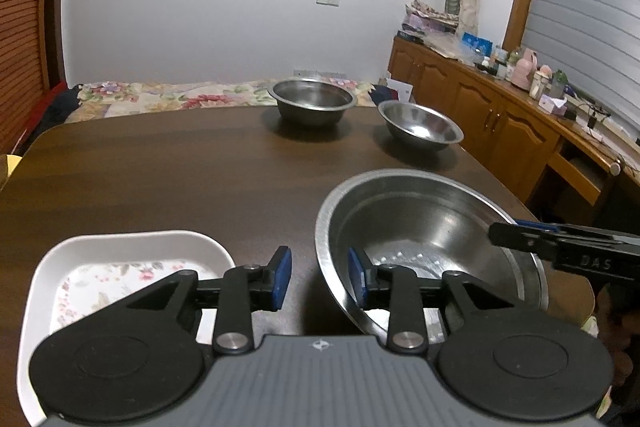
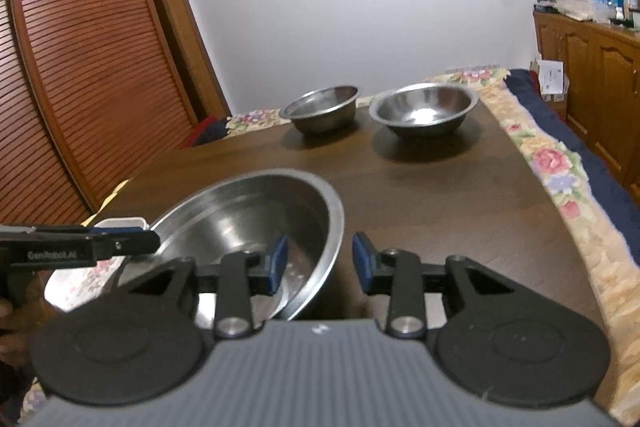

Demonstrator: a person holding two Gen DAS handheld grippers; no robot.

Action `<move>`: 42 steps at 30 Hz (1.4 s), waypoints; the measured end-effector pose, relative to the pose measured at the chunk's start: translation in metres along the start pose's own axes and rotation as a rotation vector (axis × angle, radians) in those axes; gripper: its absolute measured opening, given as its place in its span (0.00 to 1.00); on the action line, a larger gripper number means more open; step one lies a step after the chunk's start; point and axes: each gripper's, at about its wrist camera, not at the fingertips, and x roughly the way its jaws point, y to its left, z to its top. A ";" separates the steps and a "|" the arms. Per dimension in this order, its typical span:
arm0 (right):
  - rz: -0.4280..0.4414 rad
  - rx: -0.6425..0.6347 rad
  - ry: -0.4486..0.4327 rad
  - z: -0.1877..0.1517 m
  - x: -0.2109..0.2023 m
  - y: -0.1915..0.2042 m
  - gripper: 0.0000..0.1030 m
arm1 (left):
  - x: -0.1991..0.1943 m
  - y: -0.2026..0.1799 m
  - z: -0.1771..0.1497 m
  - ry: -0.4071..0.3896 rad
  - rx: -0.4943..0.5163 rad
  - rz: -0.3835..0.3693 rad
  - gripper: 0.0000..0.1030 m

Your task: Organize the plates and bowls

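Note:
A large steel bowl (image 1: 420,227) (image 2: 248,215) sits at the near side of the dark wooden table (image 1: 160,167). My left gripper (image 1: 320,279) straddles its left rim, one blue pad inside and one outside, with gaps on both sides, so it is open. At the bowl's right rim my right gripper (image 2: 320,263) stands the same way, open, pads clear of the metal. A white square plate (image 1: 120,267) (image 2: 80,283) with a floral pattern lies left of the bowl. Two smaller steel bowls (image 1: 312,99) (image 1: 420,125) stand at the table's far end.
Beyond the table lies a bed with a floral quilt (image 1: 160,95) (image 2: 552,155). A wooden sideboard (image 1: 500,115) covered in clutter runs along the right wall. Louvred wooden doors (image 2: 80,67) stand on the left. Bare tabletop (image 2: 440,207) stretches between the near and far bowls.

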 end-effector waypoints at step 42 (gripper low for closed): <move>0.050 -0.176 0.201 0.165 0.195 -0.036 0.39 | 0.155 0.050 0.155 0.035 -0.009 0.039 0.41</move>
